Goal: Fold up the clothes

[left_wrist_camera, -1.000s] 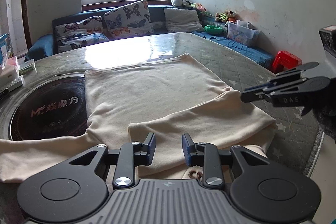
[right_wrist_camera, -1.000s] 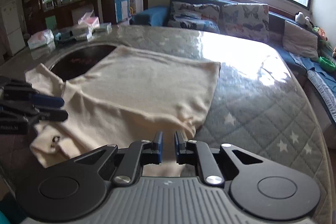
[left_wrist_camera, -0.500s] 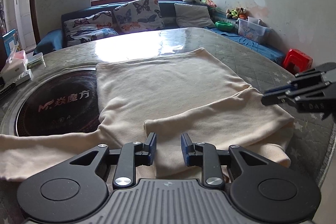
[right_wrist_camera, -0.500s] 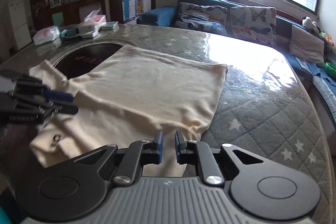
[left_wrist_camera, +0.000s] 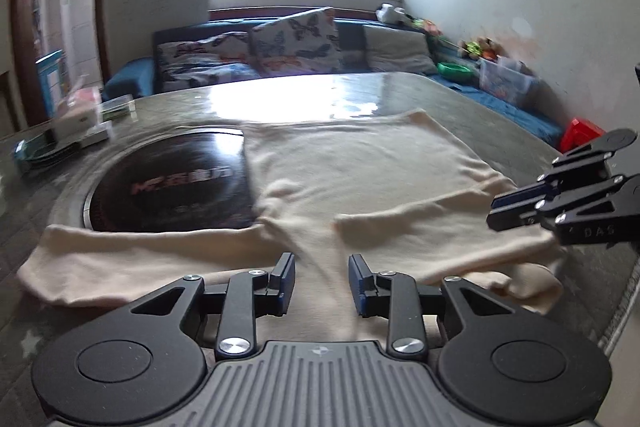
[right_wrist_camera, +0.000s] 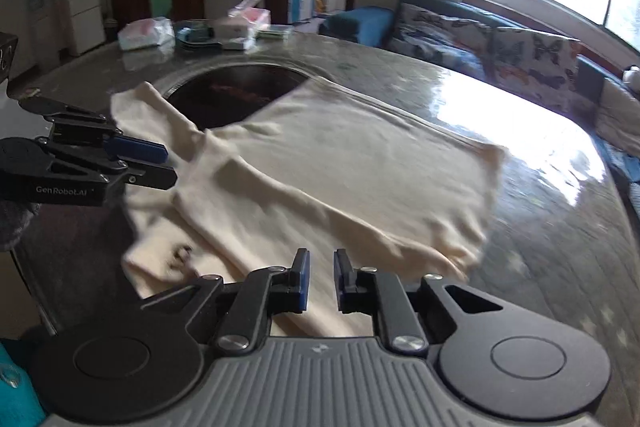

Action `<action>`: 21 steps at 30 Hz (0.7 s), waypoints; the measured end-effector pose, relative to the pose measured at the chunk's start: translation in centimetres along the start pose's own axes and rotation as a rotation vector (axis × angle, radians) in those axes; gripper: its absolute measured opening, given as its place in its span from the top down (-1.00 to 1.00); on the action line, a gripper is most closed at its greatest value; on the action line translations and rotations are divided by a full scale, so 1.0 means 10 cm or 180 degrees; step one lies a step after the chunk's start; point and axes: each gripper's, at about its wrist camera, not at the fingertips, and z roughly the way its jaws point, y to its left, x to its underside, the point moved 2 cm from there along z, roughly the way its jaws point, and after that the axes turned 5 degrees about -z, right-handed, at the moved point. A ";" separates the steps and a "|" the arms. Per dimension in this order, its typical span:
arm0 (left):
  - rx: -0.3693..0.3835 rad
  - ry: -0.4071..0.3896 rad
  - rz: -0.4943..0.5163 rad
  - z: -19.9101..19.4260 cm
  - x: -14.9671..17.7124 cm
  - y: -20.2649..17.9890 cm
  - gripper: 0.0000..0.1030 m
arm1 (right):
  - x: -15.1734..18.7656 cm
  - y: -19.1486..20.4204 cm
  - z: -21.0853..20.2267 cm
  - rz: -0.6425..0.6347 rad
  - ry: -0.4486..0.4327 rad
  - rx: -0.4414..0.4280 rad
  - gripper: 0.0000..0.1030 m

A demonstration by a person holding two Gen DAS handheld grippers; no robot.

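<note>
A cream long-sleeved shirt [left_wrist_camera: 360,167] lies flat on the round quilted table [left_wrist_camera: 460,103], collar end toward me. One sleeve is folded across the chest [left_wrist_camera: 432,231]; the other stretches out to the left [left_wrist_camera: 132,255]. My left gripper [left_wrist_camera: 322,277] hovers open just above the collar area, holding nothing. My right gripper [right_wrist_camera: 321,277] is open by a narrow gap over the shirt's [right_wrist_camera: 340,155] near edge, also holding nothing. Each gripper shows in the other's view: the right gripper [left_wrist_camera: 494,213] over the folded sleeve, the left gripper [right_wrist_camera: 170,165] over the shoulder.
A black round hotplate [left_wrist_camera: 172,187] is set into the table, partly under the shirt. Tissue packs and boxes [right_wrist_camera: 224,27] crowd the table's far side. A sofa with butterfly cushions [left_wrist_camera: 288,43] stands behind. A red stool [left_wrist_camera: 580,133] sits by the wall.
Both views have swung left with motion blur, so the outstretched sleeve and hotplate show more. The shirt lies as before. Both grippers' gaps look unchanged.
</note>
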 end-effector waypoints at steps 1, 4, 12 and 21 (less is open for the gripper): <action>-0.0084 -0.0012 -0.0064 -0.02 -0.01 0.09 0.21 | -0.06 0.05 0.07 -0.0041 -0.0008 -0.0048 0.66; -0.0338 -0.0024 -0.0282 -0.08 -0.01 0.36 0.19 | -0.24 0.20 0.26 -0.0160 -0.0029 -0.0187 0.65; -0.0966 -0.0086 -0.0915 -0.24 0.04 1.06 0.14 | -0.50 0.52 0.70 -0.0366 0.0001 -0.0413 0.63; -0.1346 -0.0089 -0.1575 -0.20 0.04 1.65 0.14 | -0.53 0.50 0.54 -0.0330 -0.0104 -0.0356 0.62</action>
